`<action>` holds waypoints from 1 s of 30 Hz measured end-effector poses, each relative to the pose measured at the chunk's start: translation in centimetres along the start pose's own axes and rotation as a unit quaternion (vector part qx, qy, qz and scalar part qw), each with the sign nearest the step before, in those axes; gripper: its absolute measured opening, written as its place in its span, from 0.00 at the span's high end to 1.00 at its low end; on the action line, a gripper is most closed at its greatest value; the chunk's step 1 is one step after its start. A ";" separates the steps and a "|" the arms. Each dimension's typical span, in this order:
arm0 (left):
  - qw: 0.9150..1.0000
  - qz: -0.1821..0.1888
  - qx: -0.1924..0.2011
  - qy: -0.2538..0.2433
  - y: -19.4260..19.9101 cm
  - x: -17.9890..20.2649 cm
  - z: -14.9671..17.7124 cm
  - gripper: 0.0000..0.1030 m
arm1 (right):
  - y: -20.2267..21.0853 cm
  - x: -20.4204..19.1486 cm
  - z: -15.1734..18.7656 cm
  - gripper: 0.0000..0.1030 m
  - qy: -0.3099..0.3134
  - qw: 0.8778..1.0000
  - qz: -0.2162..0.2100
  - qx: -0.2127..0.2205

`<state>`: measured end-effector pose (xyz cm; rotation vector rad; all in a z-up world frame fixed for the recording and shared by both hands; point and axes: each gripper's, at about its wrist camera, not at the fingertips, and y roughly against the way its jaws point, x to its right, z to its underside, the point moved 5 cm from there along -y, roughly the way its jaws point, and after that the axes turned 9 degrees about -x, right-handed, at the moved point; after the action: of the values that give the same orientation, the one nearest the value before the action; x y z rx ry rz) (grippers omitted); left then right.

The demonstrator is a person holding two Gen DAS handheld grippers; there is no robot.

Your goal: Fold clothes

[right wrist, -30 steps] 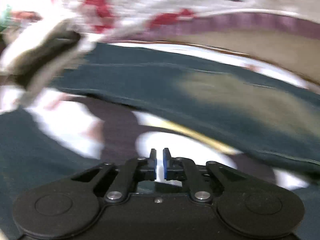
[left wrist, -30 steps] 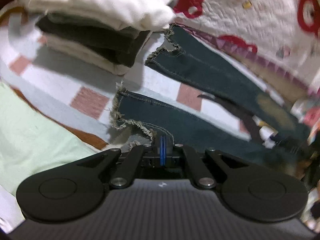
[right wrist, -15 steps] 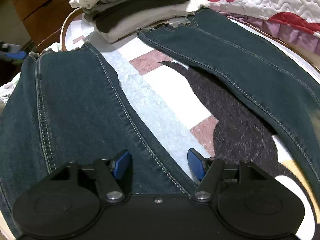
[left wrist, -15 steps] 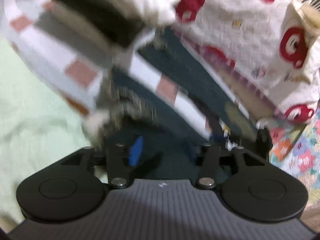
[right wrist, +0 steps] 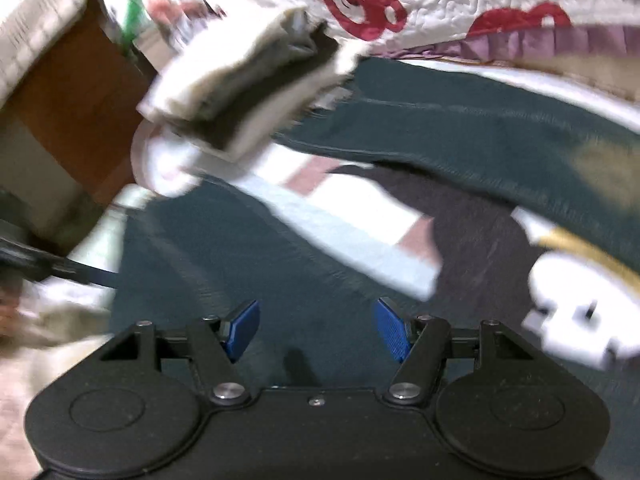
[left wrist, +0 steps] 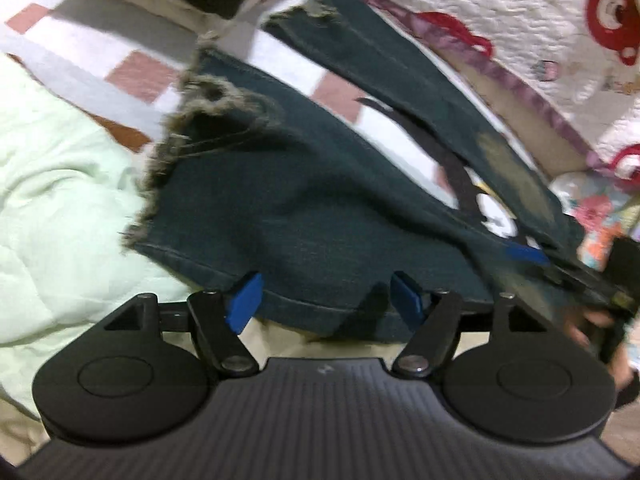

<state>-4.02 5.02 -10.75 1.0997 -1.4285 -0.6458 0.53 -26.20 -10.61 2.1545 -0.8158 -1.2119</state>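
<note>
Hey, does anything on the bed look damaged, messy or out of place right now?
The dark blue denim jeans have raggedly frayed leg hems, the near one curled and rumpled, and a faded yellowish patch on the far leg. The frames are blurred; nothing else stands out.

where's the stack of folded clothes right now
In the right wrist view the stack of folded clothes sits upper left, by the hem of the far leg of the jeans, below the red-patterned quilt.

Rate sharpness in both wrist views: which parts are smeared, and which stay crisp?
Left wrist view: the jeans and their frayed hem are moderately smeared, while the left tongs stay crisp. Right wrist view: heavier streaking, with the folded clothes stack and checked blanket badly smeared; the right tongs remain sharp. Fisheye bending shows in both.
</note>
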 end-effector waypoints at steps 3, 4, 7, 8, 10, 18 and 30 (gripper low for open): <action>1.000 -0.018 0.020 0.004 -0.4 -0.4 -0.9 0.29 | 1.1 -1.2 2.1 0.34 -0.012 0.998 -0.065 -0.004; 1.000 -0.007 0.023 0.003 -0.5 -0.2 -1.0 0.33 | 1.3 -1.6 2.7 0.34 -0.014 0.996 -0.085 -0.008; 0.999 -0.007 0.030 -0.024 -0.6 0.6 -1.1 0.67 | 0.6 -3.3 3.8 0.34 0.031 0.994 -0.106 -0.025; 0.999 -0.007 0.032 -0.026 -0.4 0.7 -1.0 0.77 | 0.1 -3.4 3.9 0.34 0.042 0.993 -0.102 -0.030; 0.999 -0.007 0.037 -0.030 0.0 0.8 -0.9 0.82 | -0.9 -3.7 3.9 0.34 0.063 0.993 -0.091 -0.038; 0.994 -0.054 0.051 -0.082 0.8 2.4 -0.5 0.85 | -3.2 -4.1 3.1 0.64 0.079 0.989 -0.117 -0.045; 0.993 -0.015 0.093 -0.074 4.8 2.6 -0.9 0.98 | -1.5 -8.8 3.3 0.92 0.164 0.985 -0.055 -0.015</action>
<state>-4.12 4.87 -5.20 1.2408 -1.6282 -0.6353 -5.64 -19.38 -8.24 2.3161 -0.5393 -0.8776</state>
